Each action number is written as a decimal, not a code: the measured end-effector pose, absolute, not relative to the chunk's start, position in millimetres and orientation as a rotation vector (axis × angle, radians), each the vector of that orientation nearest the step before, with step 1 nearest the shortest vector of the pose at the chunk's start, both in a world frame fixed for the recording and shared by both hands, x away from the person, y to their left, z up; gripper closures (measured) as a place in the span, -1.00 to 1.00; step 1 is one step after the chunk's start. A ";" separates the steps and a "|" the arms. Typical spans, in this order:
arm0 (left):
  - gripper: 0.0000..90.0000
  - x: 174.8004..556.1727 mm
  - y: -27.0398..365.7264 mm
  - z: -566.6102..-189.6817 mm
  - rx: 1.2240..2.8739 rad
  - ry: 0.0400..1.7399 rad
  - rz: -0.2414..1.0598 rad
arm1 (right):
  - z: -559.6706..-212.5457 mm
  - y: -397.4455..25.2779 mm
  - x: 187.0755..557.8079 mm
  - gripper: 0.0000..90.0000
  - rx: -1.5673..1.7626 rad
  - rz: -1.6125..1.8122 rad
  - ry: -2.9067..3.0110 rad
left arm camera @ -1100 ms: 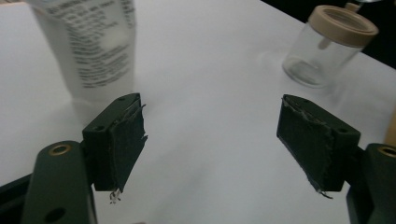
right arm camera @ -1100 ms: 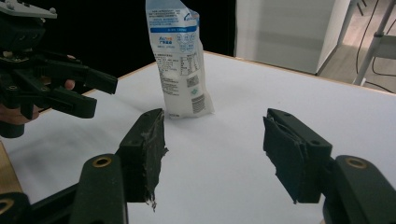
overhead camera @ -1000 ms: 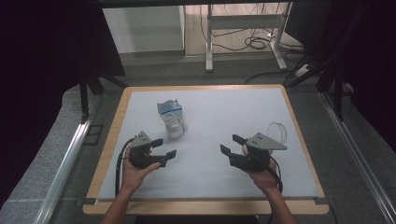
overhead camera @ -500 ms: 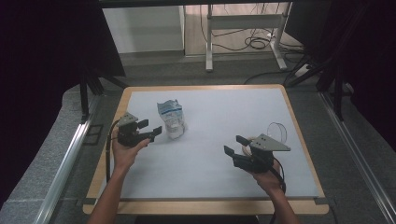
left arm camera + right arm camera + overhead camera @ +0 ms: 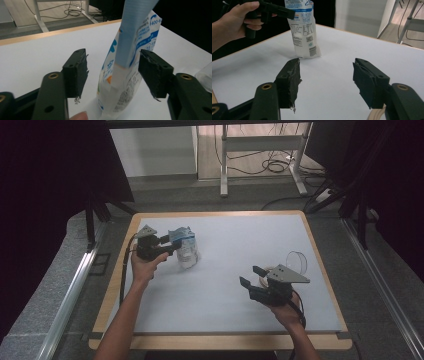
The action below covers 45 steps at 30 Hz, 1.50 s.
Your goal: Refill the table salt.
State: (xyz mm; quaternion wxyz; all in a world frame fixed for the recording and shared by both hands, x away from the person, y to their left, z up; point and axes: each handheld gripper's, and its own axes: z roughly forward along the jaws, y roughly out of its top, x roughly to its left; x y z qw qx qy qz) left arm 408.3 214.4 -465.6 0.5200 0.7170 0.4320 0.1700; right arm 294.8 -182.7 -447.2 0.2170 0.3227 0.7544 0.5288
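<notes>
Blue-white pouch (image 5: 130,57) reads "400-6", between gaping left tongs (image 5: 112,72)

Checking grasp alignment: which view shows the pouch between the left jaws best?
Left gripper view: the pouch stands upright between the open jaws, apart from both pads. High view shows it small beside the left gripper; right gripper view shows its back label.

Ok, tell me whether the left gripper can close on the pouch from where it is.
Probably yes: the left gripper is open with the standing pouch already between its jaws, apart from both, and nothing lies between them.
</notes>
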 end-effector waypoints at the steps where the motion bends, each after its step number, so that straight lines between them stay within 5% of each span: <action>1: -0.03 410.0 212.7 -466.5 1.723 1.022 0.395 | -447.2 -183.4 294.5 -0.12 0.895 1.462 2.087; 5: 0.20 414.0 205.6 -468.7 1.742 0.979 0.376 | -446.9 -186.4 294.1 -0.12 0.905 1.459 2.078; 6: 0.46 415.2 203.8 -469.1 1.747 0.983 0.377 | -446.6 -187.4 293.9 -0.12 0.913 1.455 2.072; 10: 0.67 416.8 204.9 -471.4 1.738 0.959 0.343 | -446.5 -187.7 293.1 -0.12 0.914 1.453 2.070; 13: 0.68 416.6 205.8 -472.4 1.740 0.951 0.345 | -446.9 -187.4 292.9 -0.13 0.914 1.453 2.070; 18: 0.42 417.9 205.8 -478.1 1.756 0.947 0.335 | -447.5 -186.7 293.1 -0.12 0.912 1.448 2.072; 28: 0.93 416.1 208.7 -479.5 1.746 0.937 0.348 | -448.6 -185.6 292.8 -0.12 0.909 1.437 2.073; 45: 1.00 410.9 198.2 -468.4 1.698 0.898 0.375 | -446.7 -185.1 289.8 -0.13 0.894 1.436 2.051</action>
